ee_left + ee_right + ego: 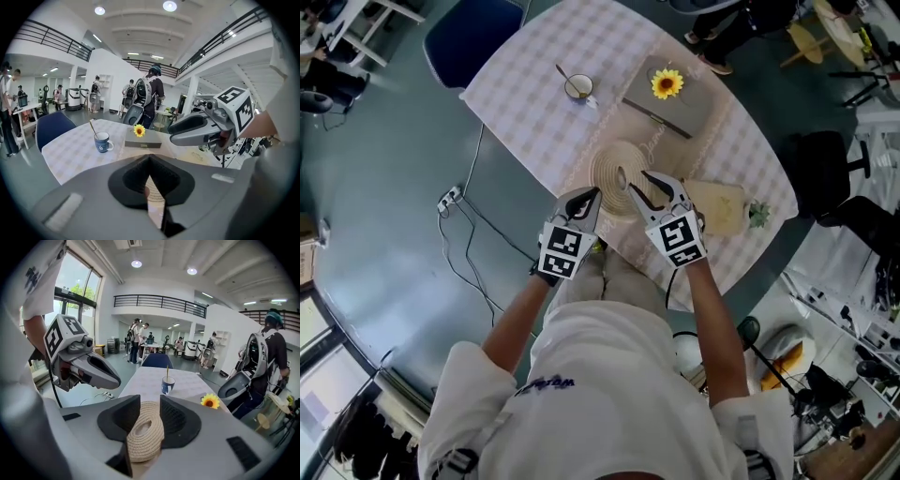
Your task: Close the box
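Note:
A flat grey box [668,103] with a sunflower [667,83] on its lid lies shut at the far side of the checked table [530,98]. It also shows in the left gripper view, box [143,140]. My left gripper [592,194] hovers over the table's near edge, jaws together and empty. Beside it my right gripper [648,185] stands open above a coiled rope mat [617,169], not touching it. In the right gripper view the rope mat [143,434] shows between the spread pads of my right gripper [150,400], and only the sunflower [210,401] marks the box.
A blue mug [578,87] with a spoon stands left of the box. A beige board [719,207] with a green sprig [757,214] lies at the right edge. A blue chair [473,37] stands beyond the table. A cable and power strip [450,199] lie on the floor.

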Demonstrator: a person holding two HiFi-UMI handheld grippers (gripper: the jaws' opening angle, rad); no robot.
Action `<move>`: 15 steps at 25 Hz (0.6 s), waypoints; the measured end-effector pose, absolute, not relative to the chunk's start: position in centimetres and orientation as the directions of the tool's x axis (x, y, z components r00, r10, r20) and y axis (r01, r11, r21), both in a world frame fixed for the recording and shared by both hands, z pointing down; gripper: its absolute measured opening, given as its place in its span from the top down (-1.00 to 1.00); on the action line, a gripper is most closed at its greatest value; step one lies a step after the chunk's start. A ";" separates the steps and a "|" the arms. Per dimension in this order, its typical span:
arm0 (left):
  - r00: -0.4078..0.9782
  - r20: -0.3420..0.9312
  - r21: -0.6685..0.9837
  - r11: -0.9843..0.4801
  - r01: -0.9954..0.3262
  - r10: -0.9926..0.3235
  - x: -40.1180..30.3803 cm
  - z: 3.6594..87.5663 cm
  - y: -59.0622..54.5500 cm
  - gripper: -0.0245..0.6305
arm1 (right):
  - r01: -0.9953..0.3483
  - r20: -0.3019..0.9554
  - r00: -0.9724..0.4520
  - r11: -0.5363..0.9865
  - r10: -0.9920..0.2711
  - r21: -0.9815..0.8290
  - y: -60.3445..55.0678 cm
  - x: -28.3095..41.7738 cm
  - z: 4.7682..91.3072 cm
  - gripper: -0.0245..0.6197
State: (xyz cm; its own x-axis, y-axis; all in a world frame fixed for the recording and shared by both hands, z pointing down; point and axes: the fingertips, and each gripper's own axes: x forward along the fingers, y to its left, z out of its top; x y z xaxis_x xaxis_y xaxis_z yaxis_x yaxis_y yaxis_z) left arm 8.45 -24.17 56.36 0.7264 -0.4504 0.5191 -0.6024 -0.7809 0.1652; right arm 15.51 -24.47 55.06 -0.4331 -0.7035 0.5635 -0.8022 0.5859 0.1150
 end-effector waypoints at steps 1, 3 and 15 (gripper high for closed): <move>0.729 0.511 0.159 -0.784 -0.600 -0.455 8.3 55.8 -24.1 0.92 | -0.814 0.552 -0.422 0.569 -0.719 0.119 -24.2 15.4 54.5 0.51; 0.731 0.496 0.148 -0.784 -0.602 -0.468 7.9 54.7 -24.2 0.92 | -0.829 0.526 -0.406 0.543 -0.747 0.132 -23.7 14.9 53.3 0.52; 0.768 0.378 0.076 -0.810 -0.582 -0.517 8.0 47.7 -23.0 0.92 | -0.916 0.381 -0.338 0.394 -0.861 0.079 -20.8 14.9 47.2 0.64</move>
State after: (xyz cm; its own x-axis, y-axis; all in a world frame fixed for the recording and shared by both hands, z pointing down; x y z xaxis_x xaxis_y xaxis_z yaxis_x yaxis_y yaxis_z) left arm 7.98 -22.98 47.69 0.7683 -0.5165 0.3782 -0.5819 -0.8097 0.0763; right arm 14.92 -20.82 47.19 -0.3382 -0.8607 0.3806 -0.9155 0.3945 0.0786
